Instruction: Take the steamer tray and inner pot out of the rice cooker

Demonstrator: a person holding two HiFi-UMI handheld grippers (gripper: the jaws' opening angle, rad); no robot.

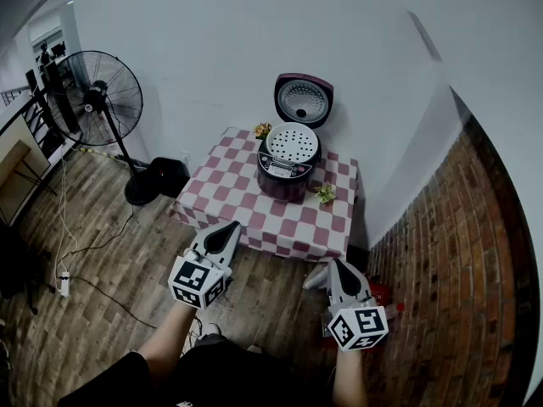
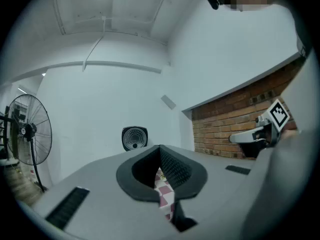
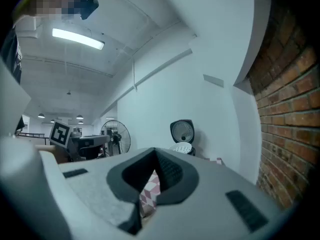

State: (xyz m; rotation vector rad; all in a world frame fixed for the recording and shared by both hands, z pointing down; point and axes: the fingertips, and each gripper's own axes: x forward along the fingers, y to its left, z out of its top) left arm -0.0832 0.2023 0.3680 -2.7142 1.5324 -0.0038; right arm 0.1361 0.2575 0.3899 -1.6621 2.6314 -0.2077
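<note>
A dark maroon rice cooker [image 1: 287,173] stands on a small table with a red-and-white checked cloth [image 1: 280,219], its lid [image 1: 303,101] swung up and open. A white perforated steamer tray [image 1: 293,143] sits in its mouth; the inner pot beneath is hidden. The tray [image 3: 183,148] and lid [image 3: 182,131] also show in the right gripper view, and the lid [image 2: 134,138] in the left gripper view. My left gripper [image 1: 227,234] and right gripper [image 1: 341,273] are both shut and empty, held level, well short of the table's near edge.
A black standing fan [image 1: 100,100] stands at the left on the wooden floor, with a cable trailing to a power strip [image 1: 64,285]. Two small potted plants [image 1: 262,130] [image 1: 325,193] flank the cooker. A brick wall [image 1: 458,261] runs along the right, a white wall behind.
</note>
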